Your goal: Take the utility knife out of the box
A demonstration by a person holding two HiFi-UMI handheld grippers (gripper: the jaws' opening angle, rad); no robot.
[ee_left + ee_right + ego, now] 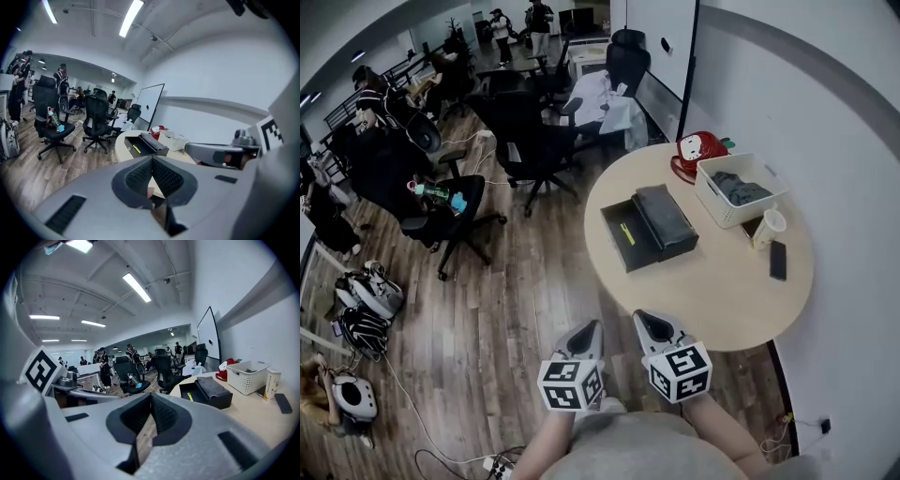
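An open black box [630, 236] lies on the round beige table [712, 291], its lid [666, 218] resting on its right part. Inside the box lies a yellow utility knife [626, 233]. The box [137, 146] and knife [136, 149] also show in the left gripper view, and the box [206, 397] with the knife [190, 396] in the right gripper view. Both grippers hang side by side below the table's near edge, well short of the box. My left gripper [588, 330] is shut and empty. My right gripper [649, 320] is shut and empty too.
On the table's far right stand a white basket [737, 188] with grey cloth, a red plush toy [699, 148], a paper cup [769, 226] and a black phone [778, 260]. Black office chairs [520, 141] stand on the wooden floor to the left. People sit and stand further off.
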